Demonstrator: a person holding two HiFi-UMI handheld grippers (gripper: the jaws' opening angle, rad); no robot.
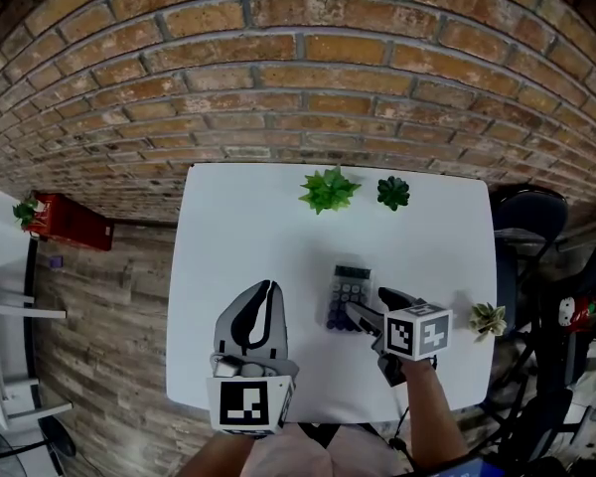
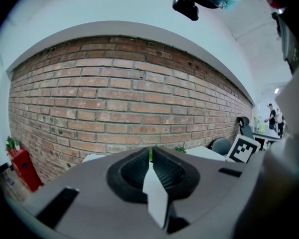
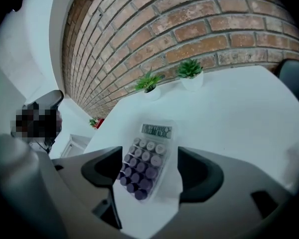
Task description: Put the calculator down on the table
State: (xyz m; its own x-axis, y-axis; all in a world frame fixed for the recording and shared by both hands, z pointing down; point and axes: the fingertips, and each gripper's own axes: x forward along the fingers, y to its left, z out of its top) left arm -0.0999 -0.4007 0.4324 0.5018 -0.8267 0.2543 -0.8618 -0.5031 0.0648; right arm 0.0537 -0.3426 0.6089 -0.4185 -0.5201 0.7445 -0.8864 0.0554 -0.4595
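A white calculator (image 1: 348, 294) with purple keys lies flat on the white table (image 1: 238, 237), a little right of its middle. My right gripper (image 1: 377, 308) reaches it from the near right with its jaws wide open. In the right gripper view the calculator (image 3: 148, 156) lies between the two pads, and neither pad touches it. My left gripper (image 1: 267, 291) hangs over the table's near left part, apart from the calculator. Its jaws are shut with nothing between them, as the left gripper view (image 2: 150, 156) shows.
Two small green plants (image 1: 328, 189) (image 1: 393, 192) stand at the table's far edge, and a third plant (image 1: 488, 318) stands at its right edge. A dark chair (image 1: 526, 217) is to the right. A red object (image 1: 70, 222) lies on the floor at left. A brick wall is behind.
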